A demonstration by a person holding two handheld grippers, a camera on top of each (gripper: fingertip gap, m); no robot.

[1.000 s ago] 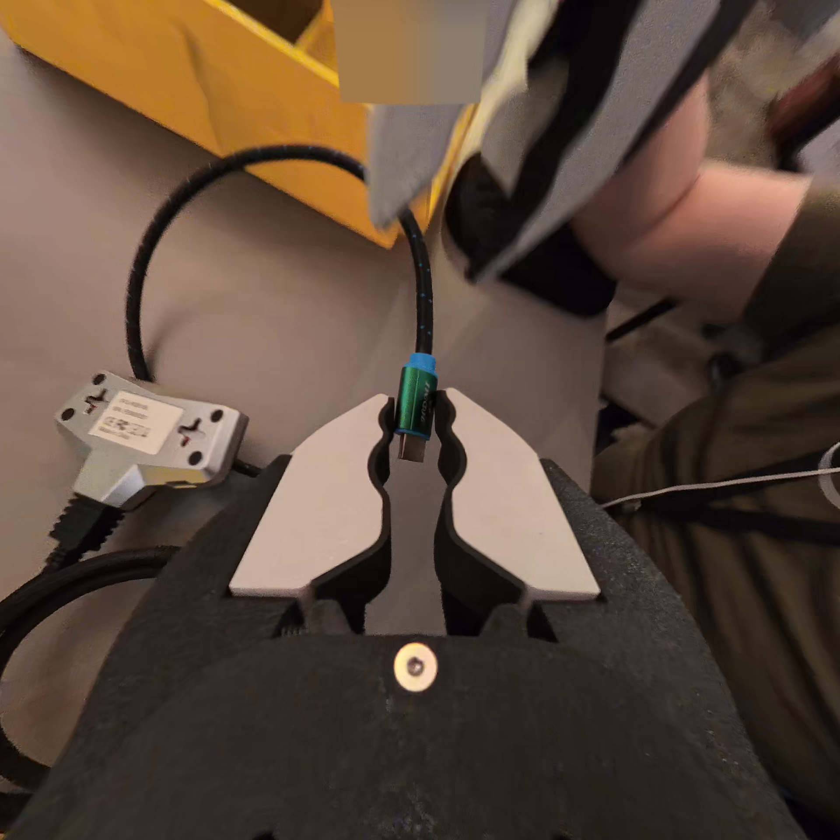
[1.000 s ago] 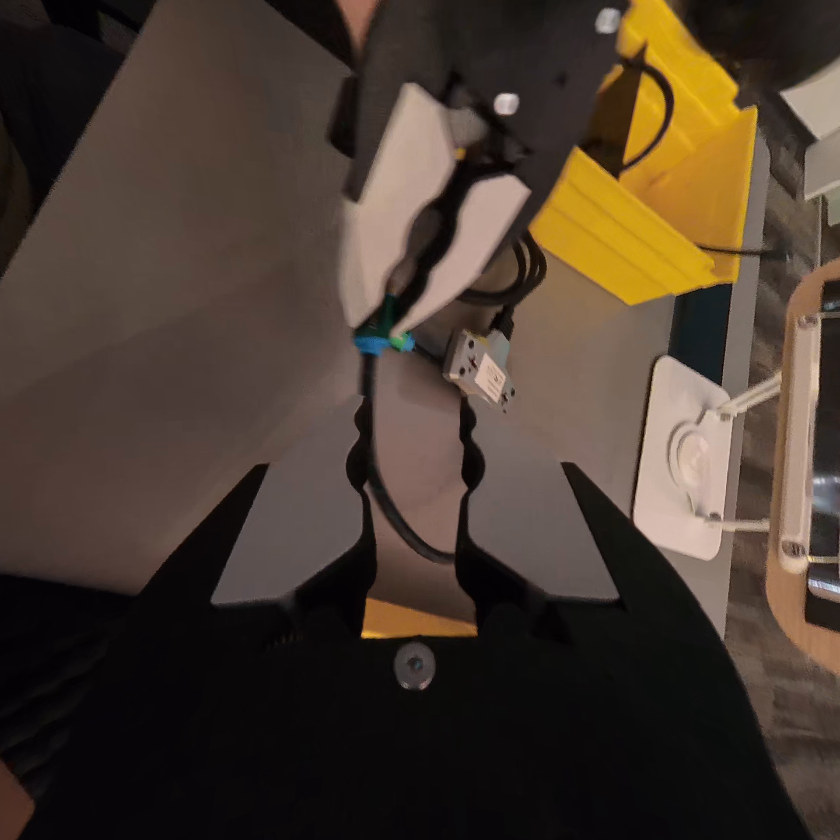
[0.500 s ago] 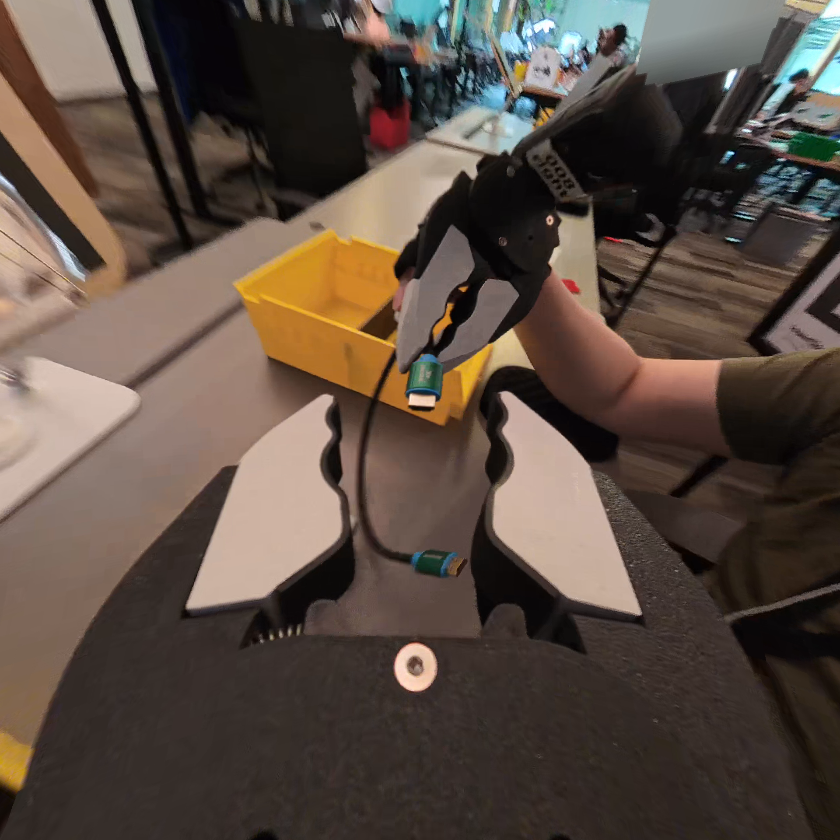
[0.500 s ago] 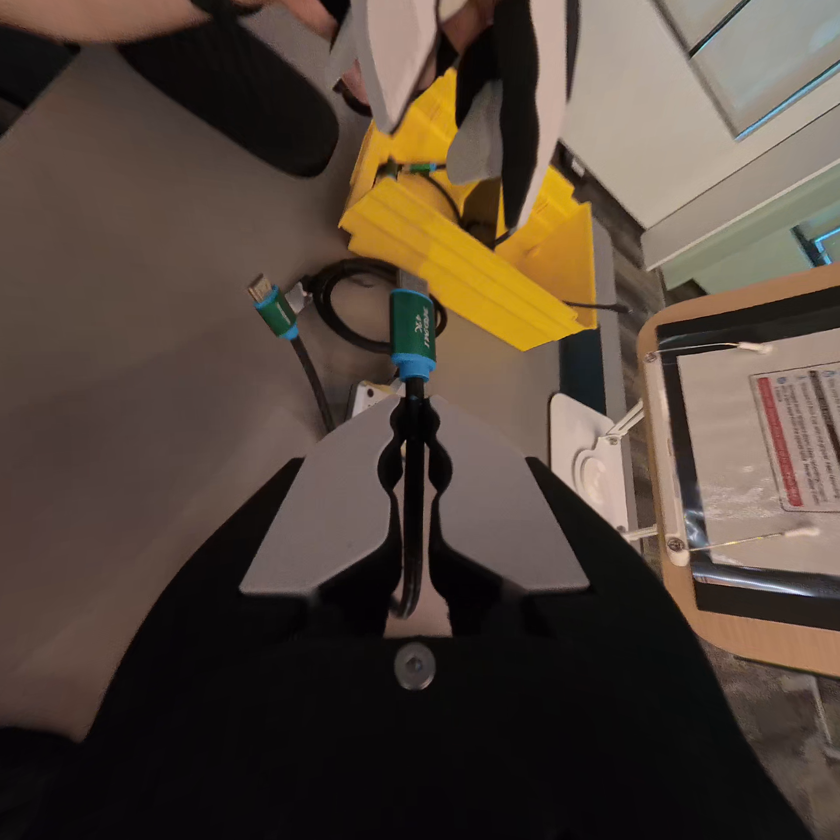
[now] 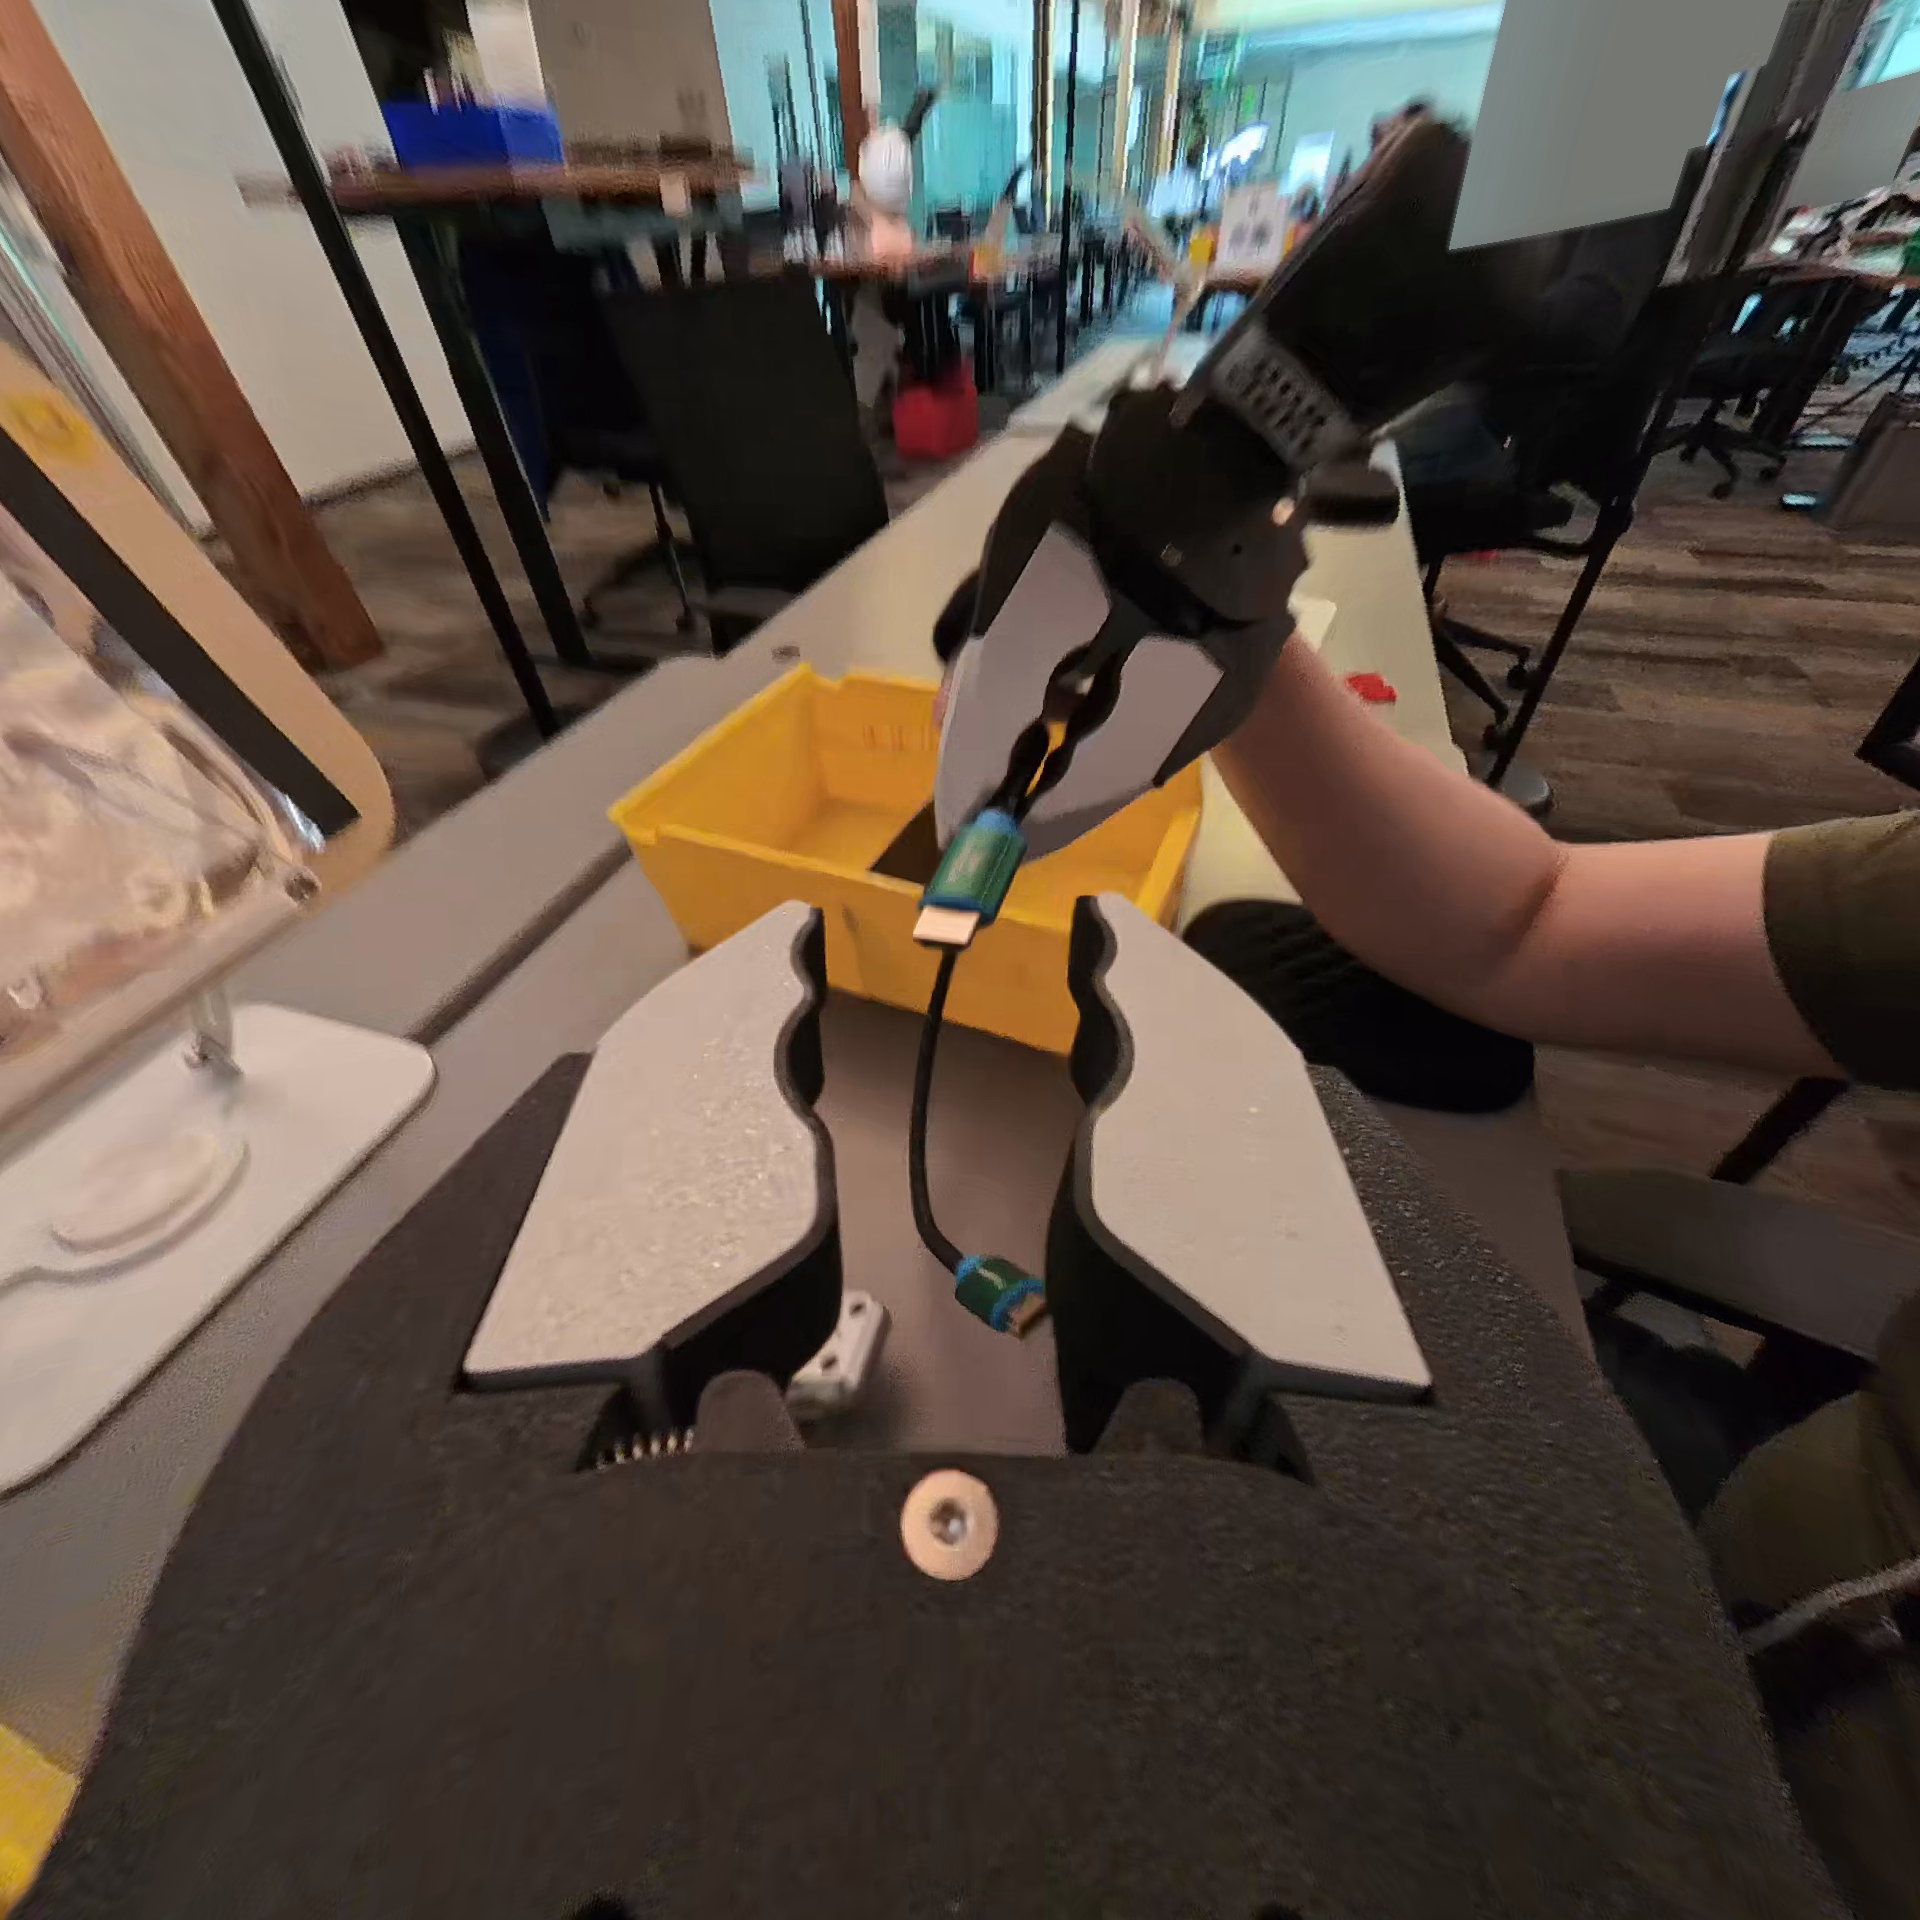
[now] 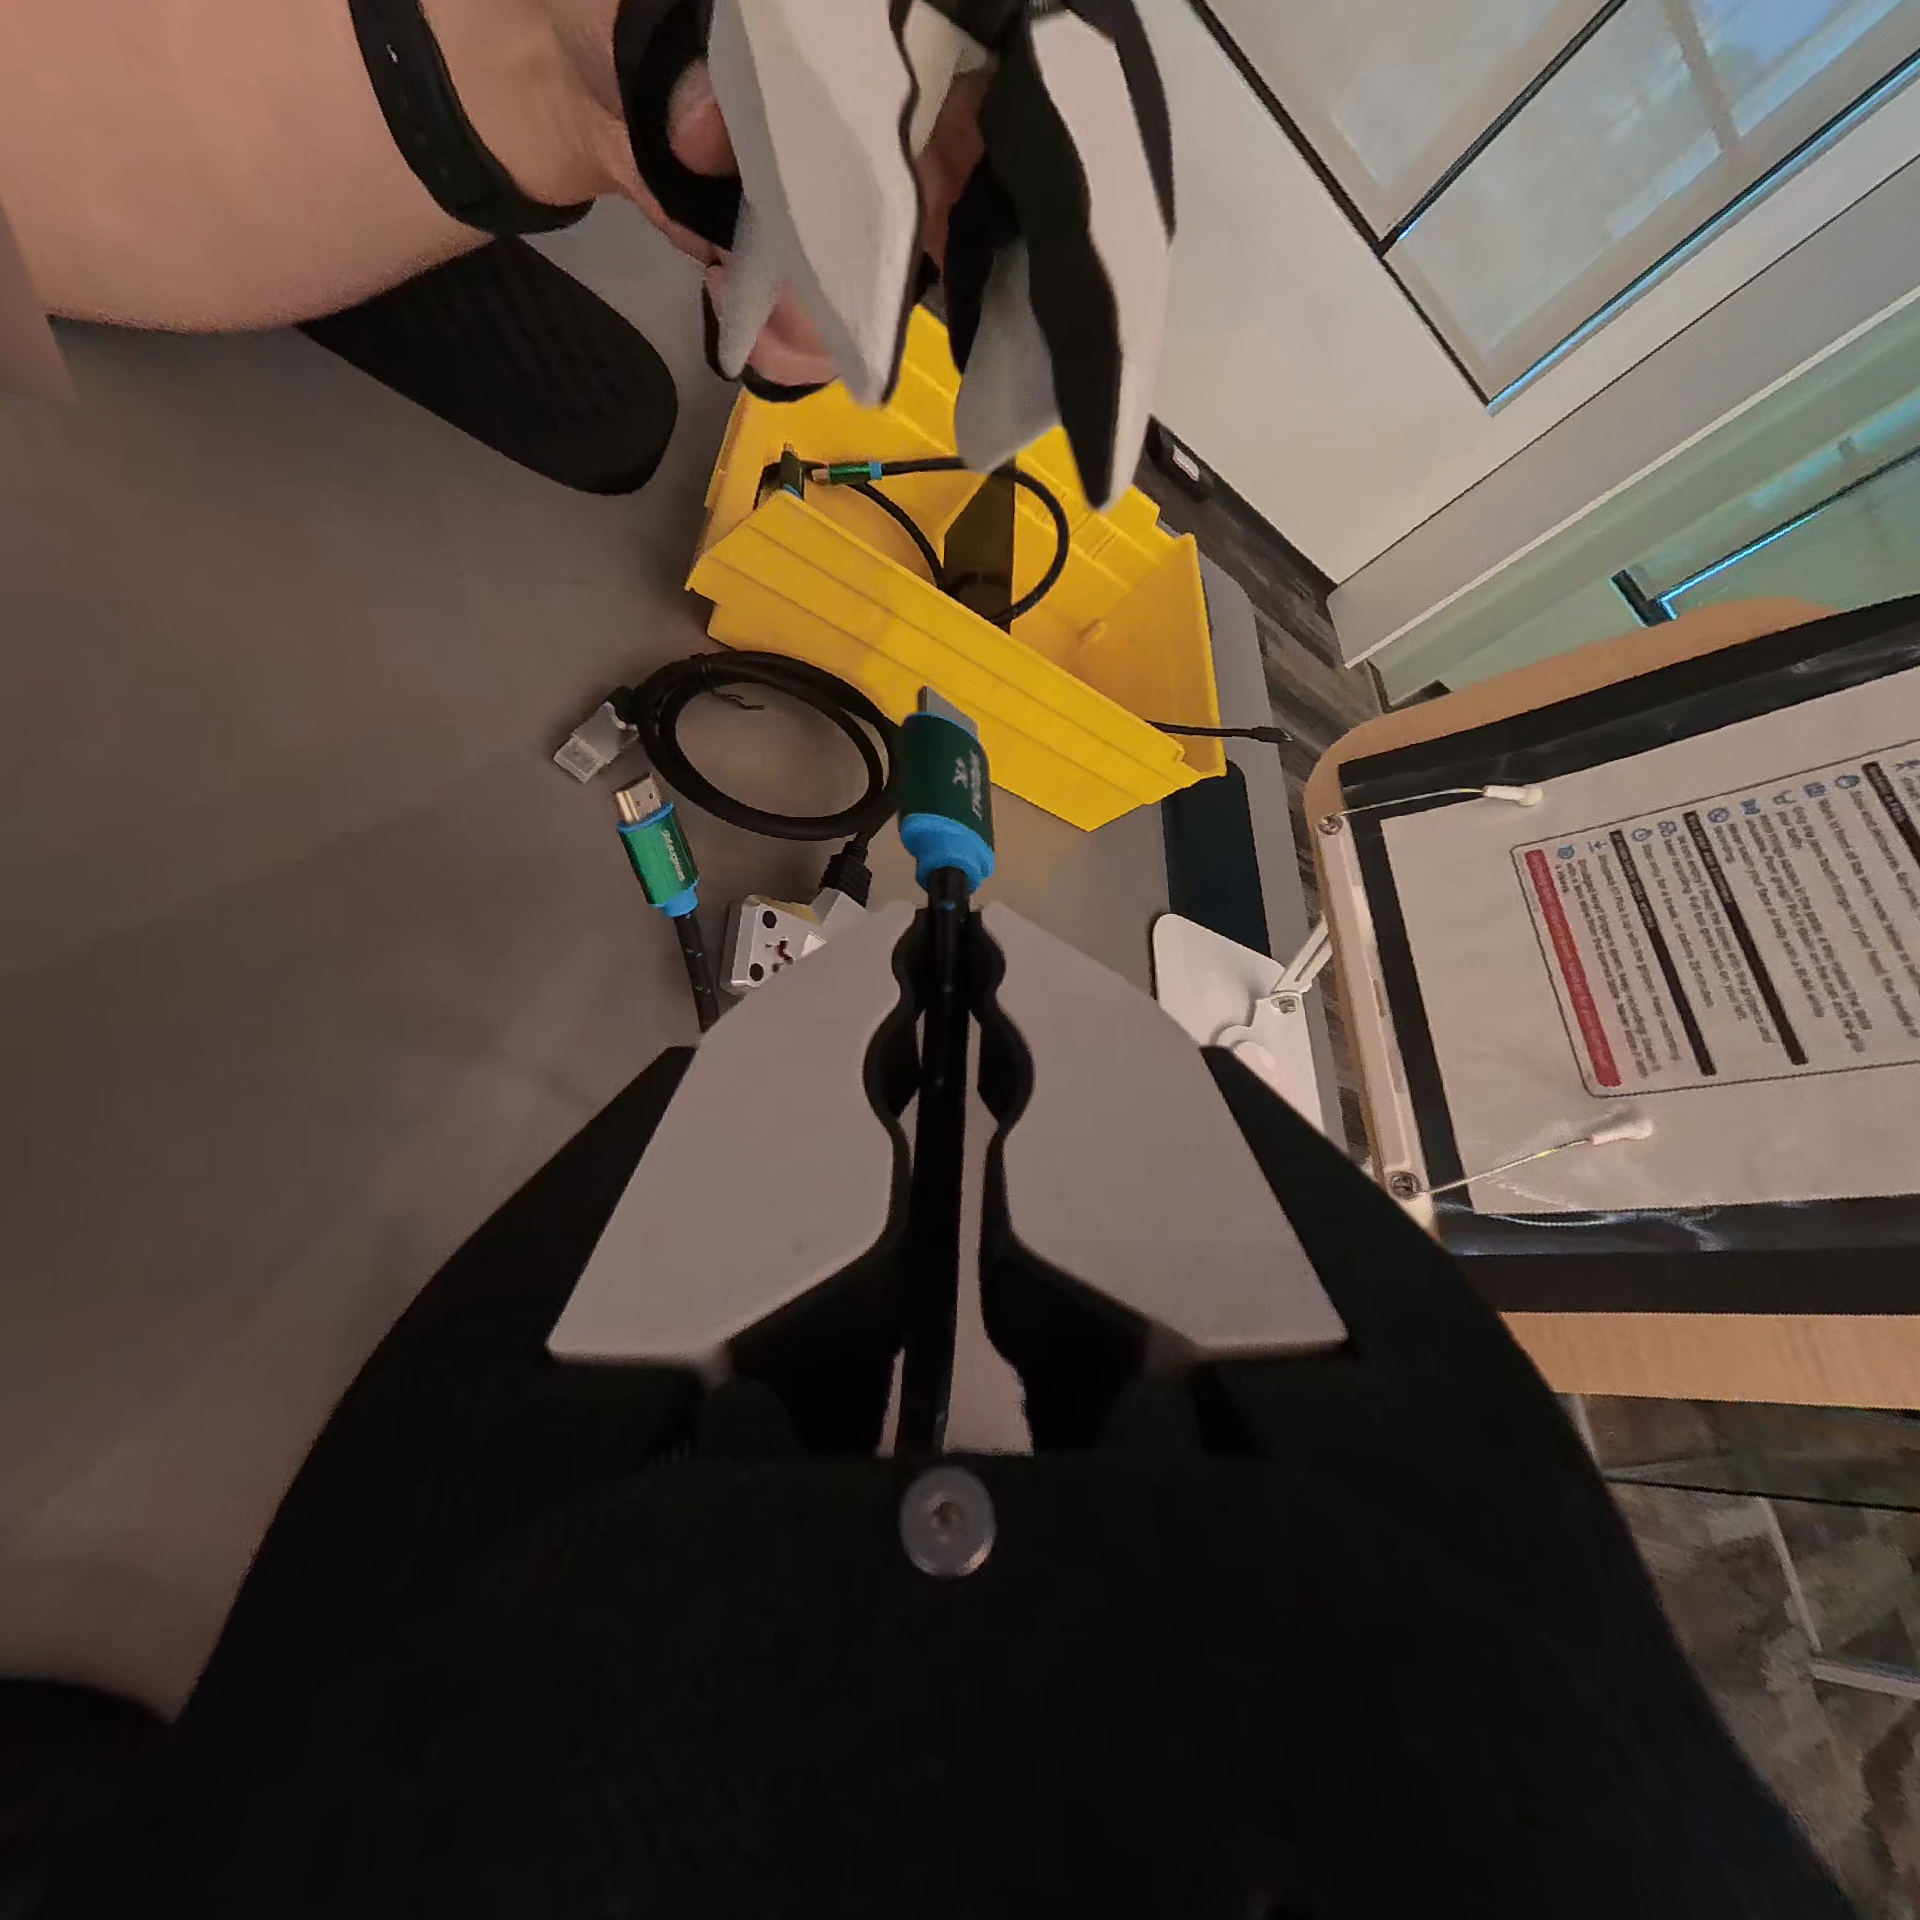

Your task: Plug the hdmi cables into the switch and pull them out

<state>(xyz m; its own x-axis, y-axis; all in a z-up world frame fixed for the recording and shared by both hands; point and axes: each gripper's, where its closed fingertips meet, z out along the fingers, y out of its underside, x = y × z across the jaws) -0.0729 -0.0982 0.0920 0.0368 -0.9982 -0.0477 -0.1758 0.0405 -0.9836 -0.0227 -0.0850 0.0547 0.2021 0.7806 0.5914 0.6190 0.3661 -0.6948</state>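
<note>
My right gripper is shut on a black braided hdmi cable just behind its green and blue plug, held in the air. In the left wrist view the right gripper hangs over the table with that plug pointing down. My left gripper is open and empty, just below that plug; it shows at the top of the right wrist view. The cable's other green plug lies on the table. The small grey switch lies beside it.
A yellow bin stands behind, with another cable in it. A coiled black cable runs from the switch. A framed sheet on a white-based stand is at the table's side. A black pad lies near the arm. The tips of one gripper are about 7 cm away from the tips of the other. The small grey switch is about 20 cm from both grippers' fingertips.
The left gripper let go of the green plug, opened and drew back. The right gripper shut on the cable behind that plug and lifted it.
</note>
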